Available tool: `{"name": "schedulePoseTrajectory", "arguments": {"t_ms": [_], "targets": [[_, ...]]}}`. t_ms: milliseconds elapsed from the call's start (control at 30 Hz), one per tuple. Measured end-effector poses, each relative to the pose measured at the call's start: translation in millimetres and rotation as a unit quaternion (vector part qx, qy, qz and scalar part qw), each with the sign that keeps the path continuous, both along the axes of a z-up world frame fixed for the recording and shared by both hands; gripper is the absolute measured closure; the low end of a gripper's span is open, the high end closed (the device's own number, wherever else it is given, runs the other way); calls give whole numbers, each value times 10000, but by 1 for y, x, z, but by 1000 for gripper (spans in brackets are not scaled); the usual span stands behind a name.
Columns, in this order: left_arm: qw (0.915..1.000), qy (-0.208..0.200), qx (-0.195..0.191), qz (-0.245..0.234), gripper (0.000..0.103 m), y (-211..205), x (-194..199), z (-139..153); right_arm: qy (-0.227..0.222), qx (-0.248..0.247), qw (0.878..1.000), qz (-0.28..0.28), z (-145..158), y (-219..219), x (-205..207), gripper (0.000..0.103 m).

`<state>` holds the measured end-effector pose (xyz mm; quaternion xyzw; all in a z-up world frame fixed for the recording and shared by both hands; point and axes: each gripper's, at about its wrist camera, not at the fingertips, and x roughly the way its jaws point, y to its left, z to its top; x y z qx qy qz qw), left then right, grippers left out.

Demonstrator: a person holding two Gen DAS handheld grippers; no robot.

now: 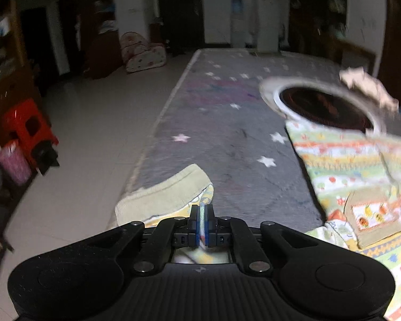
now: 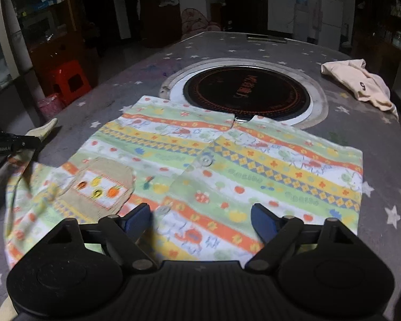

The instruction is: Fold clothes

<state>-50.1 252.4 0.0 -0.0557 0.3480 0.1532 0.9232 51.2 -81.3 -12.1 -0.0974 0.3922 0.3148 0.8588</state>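
In the left wrist view, the left tool (image 1: 201, 214) is pressing its two blue pads together, and a thin bit of the striped shirt (image 1: 347, 165) is pinched between them. The shirt's pale yellow cuff (image 1: 163, 198) is lying just past the pads, at the near left edge of the counter (image 1: 227, 133). The rest of the shirt is showing at the right side, looking blurry, with a tan pocket (image 1: 371, 216) that has little fruits sewn on it. The counter is wearing a grey cover with white stars. A round black cooktop (image 1: 323, 107) is sitting in the counter behind the shirt, and a cream cloth (image 1: 369, 88) is lying beyond it. A red stool (image 1: 26, 131) is standing on the pale floor at the left. In the right wrist view, the right tool (image 2: 201, 222) is holding its blue pads wide apart above the near edge of the striped shirt (image 2: 227, 160), and nothing is pinched between them (the shirt is lying under the gap). The shirt is lying spread out, front side up, in the middle of the counter (image 2: 382, 139), with its buttons down the middle and its collar end just touching the ring of the round black cooktop (image 2: 246, 91). The tan pocket (image 2: 101, 184) is sitting on the left part of the shirt. The left tool (image 2: 16, 143) is poking in from the left edge, near the sleeve end. The cream cloth (image 2: 361, 83) is lying crumpled at the far right, well apart from the shirt. The red stool (image 2: 69, 77) is standing on the floor to the left.
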Motion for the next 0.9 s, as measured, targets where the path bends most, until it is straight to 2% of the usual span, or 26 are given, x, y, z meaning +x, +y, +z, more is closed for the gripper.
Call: {"name": "schedulePoseTrajectory", "arguments": {"t_ms": [300,467,600,700,900], "targets": [[9930,-837,-636,548,99,37,-66,8,-301,-453,9938,971,10,-20,-64,21],[9930,-568,-750,721,97,45,-81,1,-260,-570,9922,1074,9,-42,-86,21],[9933,-449,-636,860,91,47,-90,-1,-181,-607,9933,963,6,-62,-97,21],[9934,-287,-432,1019,80,48,-94,-2,-168,-590,9943,875,7,-75,-105,21],[9878,-97,-325,1517,71,62,-100,-5,-211,-404,9984,330,20,-112,-109,25]]}}
